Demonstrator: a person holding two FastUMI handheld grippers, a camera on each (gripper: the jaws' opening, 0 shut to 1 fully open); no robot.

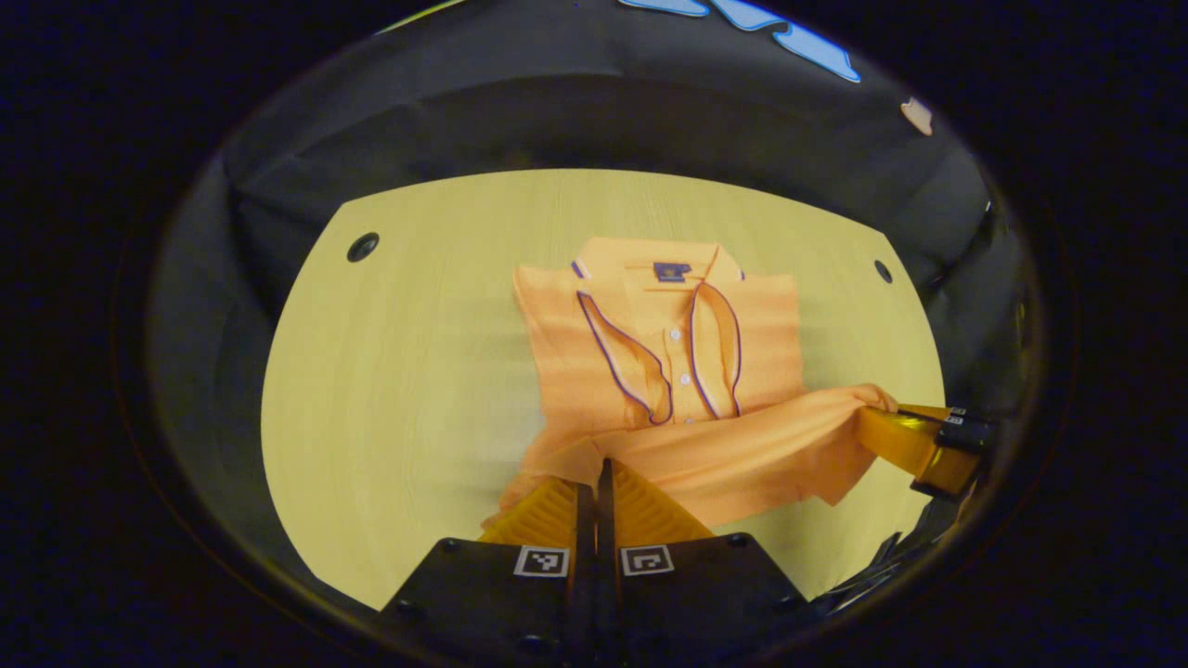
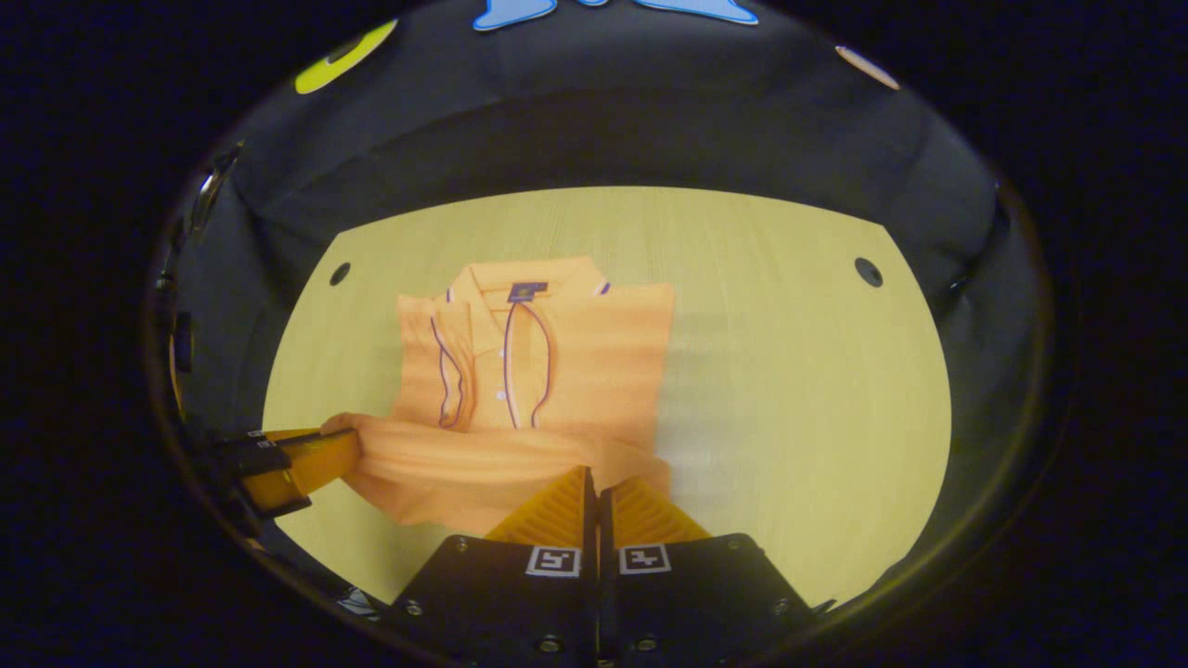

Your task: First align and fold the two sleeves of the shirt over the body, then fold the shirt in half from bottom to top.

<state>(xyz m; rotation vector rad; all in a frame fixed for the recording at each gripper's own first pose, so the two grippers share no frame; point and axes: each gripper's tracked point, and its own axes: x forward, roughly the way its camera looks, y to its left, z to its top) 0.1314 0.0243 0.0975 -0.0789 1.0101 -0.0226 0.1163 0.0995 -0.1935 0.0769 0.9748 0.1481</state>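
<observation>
Shirt (image 1: pixel 668 371) lies collar-up on the desk (image 1: pixel 399 371), collar at the far end, both sleeves already laid over the body w/ their piped edges along the placket. So the step in hand looks like the bottom-to-top fold.

Left tongs (image 1: pixel 594 492) are together, clamped on the hem (image 1: pixel 724 455) at its left corner. Right tongs (image 2: pixel 594 496) likewise pinched tight on the right hem corner; in the left gripper view they show far right (image 1: pixel 914 436) w/ cloth in them. Hem is lifted off the desk and hangs in a shallow sag btwn the two corners, just short of the sleeve ends.

To do it well, I'd say:
- Keep both tongs level and moving at the same pace, else the fold line skews.
- Hold the hem a bit taut btwn corners so the sag doesn't drag over the sleeves and knock them out of line.
- Carry the hem up and fwd in an arc toward the collar (image 2: pixel 524 278), not a flat push, which would bunch the body.
- Land hem edge square w/ the shoulders, side edges over side edges, then let go both at once.

Risk: thin knit may slip out of one tong mid-carry.
</observation>
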